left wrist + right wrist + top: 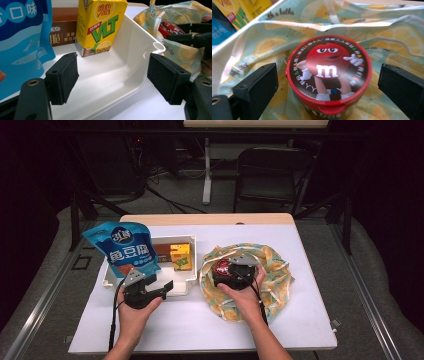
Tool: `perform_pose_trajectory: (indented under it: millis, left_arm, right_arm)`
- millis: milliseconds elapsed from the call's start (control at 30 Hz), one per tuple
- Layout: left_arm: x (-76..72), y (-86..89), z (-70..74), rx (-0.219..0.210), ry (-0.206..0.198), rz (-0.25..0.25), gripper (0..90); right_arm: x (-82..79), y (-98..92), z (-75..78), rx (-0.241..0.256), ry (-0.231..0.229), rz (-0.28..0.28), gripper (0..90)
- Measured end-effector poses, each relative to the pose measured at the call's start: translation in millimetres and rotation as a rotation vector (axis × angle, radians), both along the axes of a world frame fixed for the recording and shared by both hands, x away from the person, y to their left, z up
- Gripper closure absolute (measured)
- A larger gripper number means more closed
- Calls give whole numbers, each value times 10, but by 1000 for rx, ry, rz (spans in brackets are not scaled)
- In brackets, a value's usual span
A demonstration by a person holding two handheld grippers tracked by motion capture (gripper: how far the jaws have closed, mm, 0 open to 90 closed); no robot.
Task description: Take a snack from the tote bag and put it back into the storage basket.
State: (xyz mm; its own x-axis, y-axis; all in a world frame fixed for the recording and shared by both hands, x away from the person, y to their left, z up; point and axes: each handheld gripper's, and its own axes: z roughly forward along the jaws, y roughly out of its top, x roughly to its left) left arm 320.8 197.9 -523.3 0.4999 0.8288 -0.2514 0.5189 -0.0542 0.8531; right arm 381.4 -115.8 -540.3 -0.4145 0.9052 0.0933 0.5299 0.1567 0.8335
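Note:
A red-lidded M&M's tub [328, 72] stands inside a lemon-print bag [387, 50], right of centre on the table. My right gripper [328, 86] is open, one jaw on each side of the tub with a small gap on both sides. In the high view this right gripper [235, 270] sits over the bag [272, 275]. My left gripper [112, 75] is open around the near right corner of a white bin [132, 50], gripping nothing. In the bin stand a yellow VLT carton [100, 25], a brown box [62, 30] and a blue snack pouch [22, 37].
The bin [190, 270] sits left of centre on the white table top [310, 320], with the tall blue pouch [125, 250] leaning over its left side. A black chair [272, 175] and desk legs stand beyond the far edge.

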Motion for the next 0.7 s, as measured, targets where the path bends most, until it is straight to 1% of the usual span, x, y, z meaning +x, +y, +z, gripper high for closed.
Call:
perform_pose_trajectory:
  millis: [67, 100, 133, 200, 233, 333, 400, 433, 467, 500, 700]
  left_arm:
    - [0, -9, -4, 0, 2, -8, 224]
    - [-1, -17, -8, -1, -3, -10, 218]
    - [-7, -22, -5, 2, -1, -14, 212]
    - [-14, -34, -5, 5, -14, -17, 205]
    - [-16, -33, -2, 8, -12, -21, 204]
    - [-15, -34, -4, 8, -13, -19, 200]
    - [-15, -35, -5, 10, -11, -20, 201]
    - [-16, -36, -6, 10, -12, -21, 200]
    - [-17, -37, -6, 12, -12, -22, 201]
    - [-18, -39, -6, 12, -12, -23, 201]
    - [-19, -41, -5, 10, -19, -25, 201]
  right_arm:
    - [22, 13, -39, -10, 0, -8, 25]
    - [41, 10, -62, -9, 1, -20, 27]
    - [53, 2, -75, -4, 1, -21, 29]
    - [71, 5, -98, -4, -9, -24, 35]
    - [80, 8, -107, 4, -16, -22, 37]
    - [105, 12, -129, 7, -11, -17, 49]
    - [109, 16, -143, 20, -14, -13, 98]
    - [100, 20, -140, 20, -23, -10, 167]
    - [82, 32, -131, 15, -41, -8, 194]
    - [74, 44, -127, -4, -43, -9, 198]
    - [40, 36, -105, -11, -41, -3, 204]
